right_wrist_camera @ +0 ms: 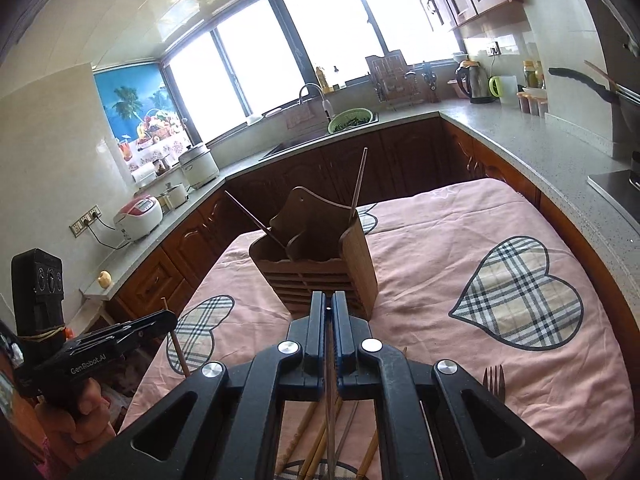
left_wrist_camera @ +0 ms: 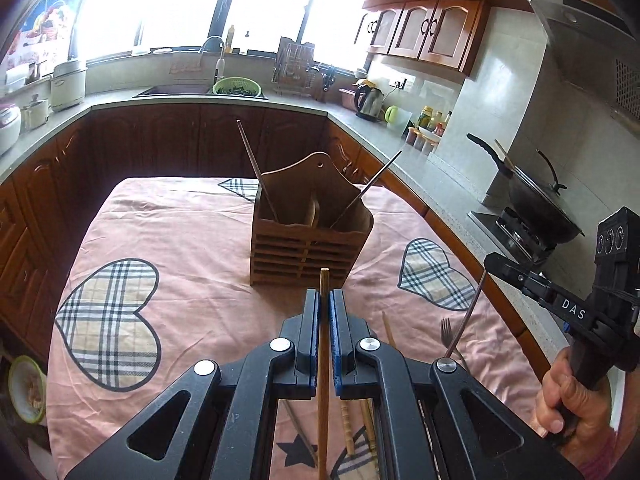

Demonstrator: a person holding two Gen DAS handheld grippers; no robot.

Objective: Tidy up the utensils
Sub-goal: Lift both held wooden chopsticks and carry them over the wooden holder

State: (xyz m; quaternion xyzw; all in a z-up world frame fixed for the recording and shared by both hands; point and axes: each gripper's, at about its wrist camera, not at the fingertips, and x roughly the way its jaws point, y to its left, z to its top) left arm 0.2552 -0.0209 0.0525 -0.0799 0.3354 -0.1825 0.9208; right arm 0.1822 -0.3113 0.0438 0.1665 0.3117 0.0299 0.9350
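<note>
A slatted wooden utensil holder [left_wrist_camera: 308,240] [right_wrist_camera: 320,268] stands on the pink tablecloth. A dark chopstick [left_wrist_camera: 256,168] leans out of its left compartment and a metal one [left_wrist_camera: 374,182] out of its right. My left gripper [left_wrist_camera: 325,300] hangs above the cloth just before the holder, shut on a light wooden chopstick [left_wrist_camera: 323,380]. My right gripper [right_wrist_camera: 329,304] is shut on a thin metal chopstick [right_wrist_camera: 330,384], also just short of the holder. Each gripper shows in the other's view: the right gripper [left_wrist_camera: 494,264] at the right, the left gripper [right_wrist_camera: 168,318] at the left.
Several loose chopsticks [right_wrist_camera: 312,440] [left_wrist_camera: 348,424] lie on the cloth under the grippers, and a fork [right_wrist_camera: 494,380] [left_wrist_camera: 446,330] to their right. Kitchen counters [left_wrist_camera: 400,144] ring the table, with a sink, a kettle and a stove with a wok [left_wrist_camera: 536,204].
</note>
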